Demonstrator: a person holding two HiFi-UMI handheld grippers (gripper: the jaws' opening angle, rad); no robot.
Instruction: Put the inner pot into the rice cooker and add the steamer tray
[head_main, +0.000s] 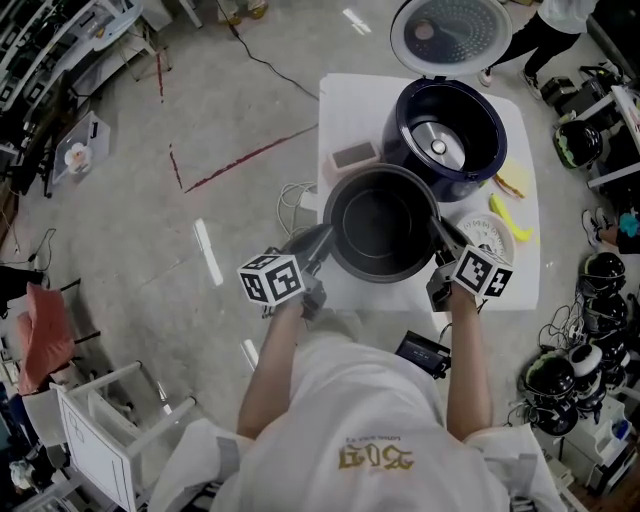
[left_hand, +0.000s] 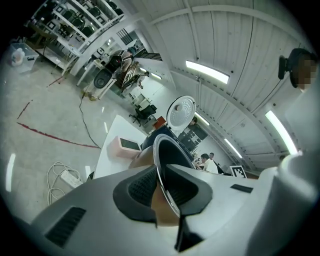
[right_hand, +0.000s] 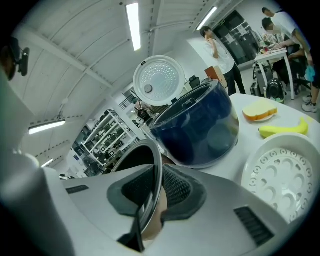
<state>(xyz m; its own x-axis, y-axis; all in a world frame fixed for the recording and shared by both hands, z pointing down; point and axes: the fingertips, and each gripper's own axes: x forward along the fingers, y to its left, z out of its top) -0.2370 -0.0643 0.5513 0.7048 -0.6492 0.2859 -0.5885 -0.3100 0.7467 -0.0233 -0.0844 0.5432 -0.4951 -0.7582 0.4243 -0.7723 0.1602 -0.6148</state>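
counter (head_main: 345, 95): carries everything | cooker (head_main: 492, 155): lid up, empty, just beyond both jaws | pot (head_main: 385, 225): between the grippers, left gripper (head_main: 318, 245) and right gripper (head_main: 445, 240) jaws each pinching its rim on opposite sides; probably stiff, weighty, slick, so two rim grips suit | tray (head_main: 492, 235): beside right jaws, likely light | writing: none legible

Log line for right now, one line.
left gripper: shut on inner pot rim | right gripper: shut on opposite rim | rice cooker: lid open, pot not yet in | steamer tray: on table
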